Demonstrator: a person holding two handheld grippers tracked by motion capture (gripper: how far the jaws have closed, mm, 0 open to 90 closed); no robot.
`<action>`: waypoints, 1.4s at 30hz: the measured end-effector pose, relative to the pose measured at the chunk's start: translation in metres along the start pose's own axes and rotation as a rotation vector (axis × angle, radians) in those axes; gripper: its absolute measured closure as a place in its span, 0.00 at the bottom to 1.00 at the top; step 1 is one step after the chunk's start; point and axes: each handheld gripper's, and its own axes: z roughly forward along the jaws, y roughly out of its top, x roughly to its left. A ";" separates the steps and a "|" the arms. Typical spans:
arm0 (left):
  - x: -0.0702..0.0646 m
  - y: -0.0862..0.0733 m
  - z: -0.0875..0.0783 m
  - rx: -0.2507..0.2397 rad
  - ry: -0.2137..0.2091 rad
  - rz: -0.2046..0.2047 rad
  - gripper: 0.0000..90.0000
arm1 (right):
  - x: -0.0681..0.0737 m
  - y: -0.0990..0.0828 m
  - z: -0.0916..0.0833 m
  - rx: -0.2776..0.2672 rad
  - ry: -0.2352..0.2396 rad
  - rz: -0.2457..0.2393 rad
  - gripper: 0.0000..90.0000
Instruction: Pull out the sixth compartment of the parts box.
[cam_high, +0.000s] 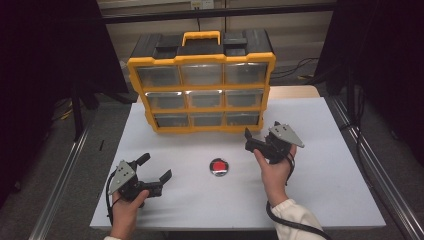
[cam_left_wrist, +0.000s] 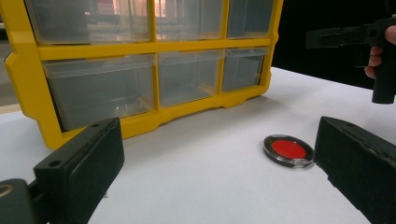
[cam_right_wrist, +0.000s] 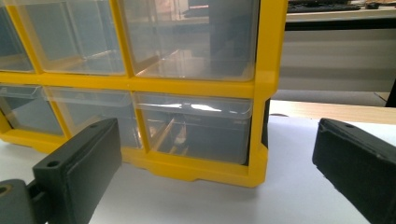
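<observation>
A yellow organizer (cam_high: 201, 87) with clear drawers stands upright at the back middle of the white table (cam_high: 325, 190); all its drawers look shut. A small round tin with a red centre (cam_high: 218, 166) lies in front of it. My left gripper (cam_high: 155, 167) rests open near the front left, its jaws wide apart, with the tin (cam_left_wrist: 288, 150) just beside its right jaw and nothing held. My right gripper (cam_high: 261, 131) hovers open off the organizer's lower right corner, facing the bottom right drawer (cam_right_wrist: 196, 127). The organizer (cam_left_wrist: 140, 49) also fills the left gripper view.
The table's front edge runs just ahead of the person's hands. Metal rails (cam_high: 62, 180) line the floor on both sides, and dark curtains flank the table. Bare tabletop lies right of the right hand. The right gripper's cable (cam_high: 290, 225) trails off the front.
</observation>
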 end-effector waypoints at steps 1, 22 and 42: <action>0.000 0.000 0.000 -0.001 0.000 0.000 0.02 | 0.000 0.001 0.001 0.001 -0.002 0.002 0.01; 0.000 -0.001 0.001 0.002 -0.014 -0.011 0.02 | 0.006 0.014 0.022 -0.018 -0.052 -0.012 0.01; 0.000 -0.001 0.002 0.000 -0.016 -0.014 0.02 | 0.017 0.021 0.037 -0.053 -0.059 -0.015 0.02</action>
